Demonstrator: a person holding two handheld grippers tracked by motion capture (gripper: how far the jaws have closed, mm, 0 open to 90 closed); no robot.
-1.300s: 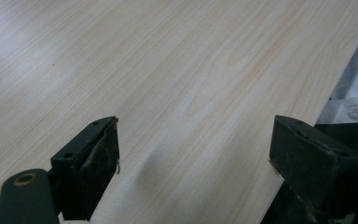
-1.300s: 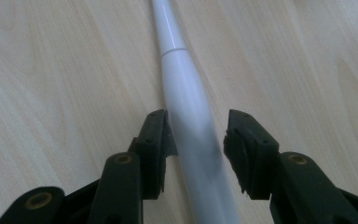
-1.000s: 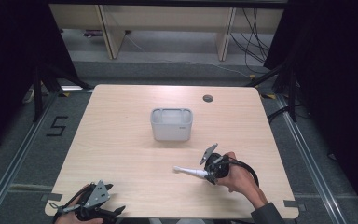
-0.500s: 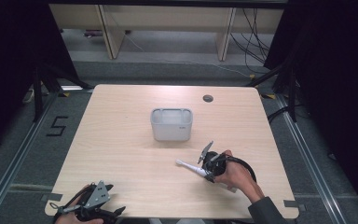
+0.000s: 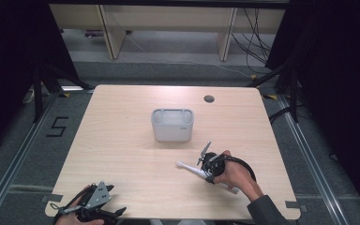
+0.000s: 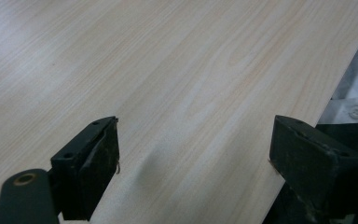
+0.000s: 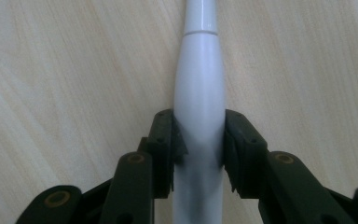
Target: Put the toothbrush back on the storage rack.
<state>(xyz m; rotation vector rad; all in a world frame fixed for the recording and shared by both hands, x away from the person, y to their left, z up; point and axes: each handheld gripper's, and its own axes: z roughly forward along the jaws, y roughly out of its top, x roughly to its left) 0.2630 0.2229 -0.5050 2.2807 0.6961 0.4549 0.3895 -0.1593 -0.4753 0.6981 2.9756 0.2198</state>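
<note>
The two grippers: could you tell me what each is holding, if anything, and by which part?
The right gripper clamps a white toothbrush-like handle around its thick body. The left gripper is open, holding nothing.

The white handle [image 7: 199,116] runs off the right gripper view's top edge (its tip is cut off); the left gripper [image 5: 104,216] is cropped below.

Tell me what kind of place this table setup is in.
Probably a lab or recording station rather than a home: a bare wooden table on a metal-framed platform, black curtains on both sides, loose cables on the floor behind, and a "5" marked on the floor.
</note>
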